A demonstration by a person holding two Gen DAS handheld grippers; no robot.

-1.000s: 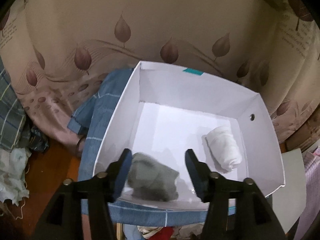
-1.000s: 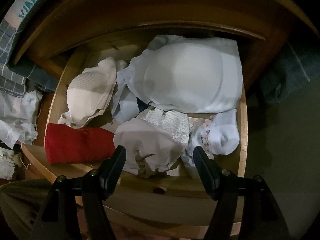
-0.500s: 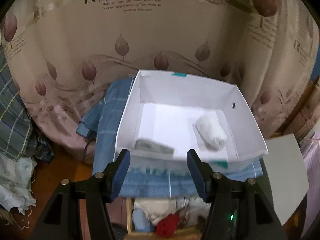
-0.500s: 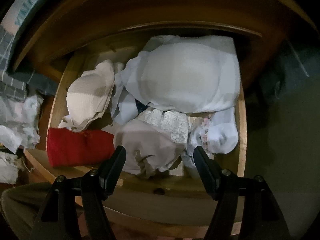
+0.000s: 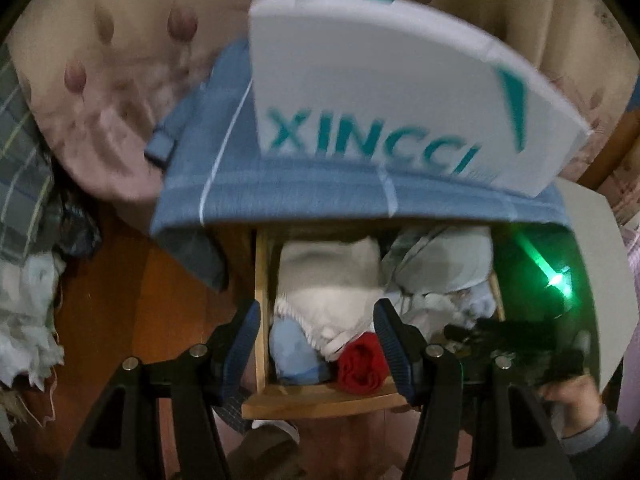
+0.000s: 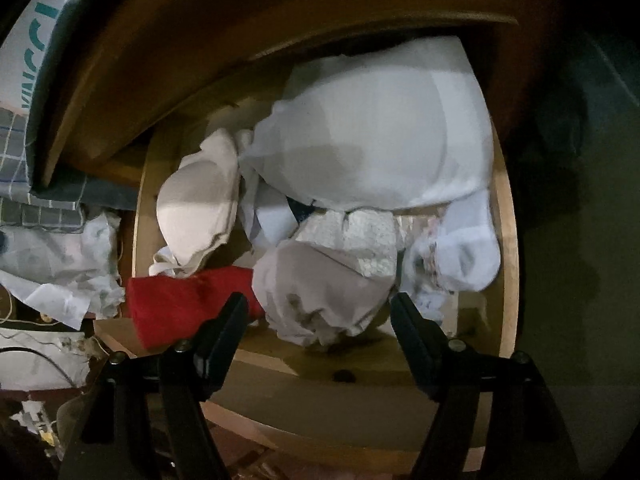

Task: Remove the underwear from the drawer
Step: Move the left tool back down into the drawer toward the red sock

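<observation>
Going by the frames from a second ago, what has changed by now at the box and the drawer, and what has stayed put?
The left gripper, jaws empty, has dropped from over the white box, where a grey roll was left, to the open drawer. The right gripper still hovers over the beige garment, its jaws opening wider, nothing gripped. The red roll and the big white garment lie as before.

Left claw [image 5: 316,330] dropped from above white box [image 5: 384,92] to open drawer [image 5: 316,400]; right claw [image 6: 318,314] jaws opening, empty.

Underwear [image 6: 324,288] in drawer [image 6: 508,240], under box [image 5: 380,92]
</observation>
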